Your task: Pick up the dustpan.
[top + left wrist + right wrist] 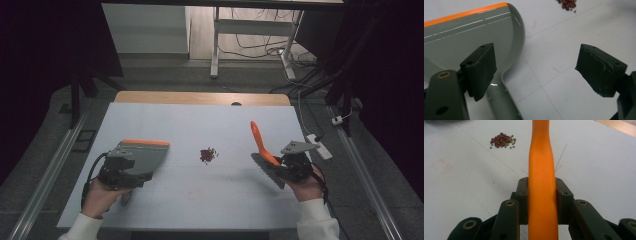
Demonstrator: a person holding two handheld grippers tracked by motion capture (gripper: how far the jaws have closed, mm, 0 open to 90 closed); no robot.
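Brush (541,170) handle sits pinched inside right hand-held gripper (541,200); left hand-held gripper (536,72) spread.

White table (165,200), grey floor (165,72) — dark surroundings

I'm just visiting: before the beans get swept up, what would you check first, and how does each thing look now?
1. Brush gripped: ok. The right gripper is shut on its orange handle.
2. Dustpan gripped: not ok. The left gripper stands open, with the pan's handle low between its jaws.
3. Beans in one pile: ok, a small heap between pan and brush.
4. Pan's orange lip flat on the table: cannot tell.
5. Pan's mouth turned toward the beans: not ok, the lip faces the far edge.
6. Path from brush to beans clear: ok.
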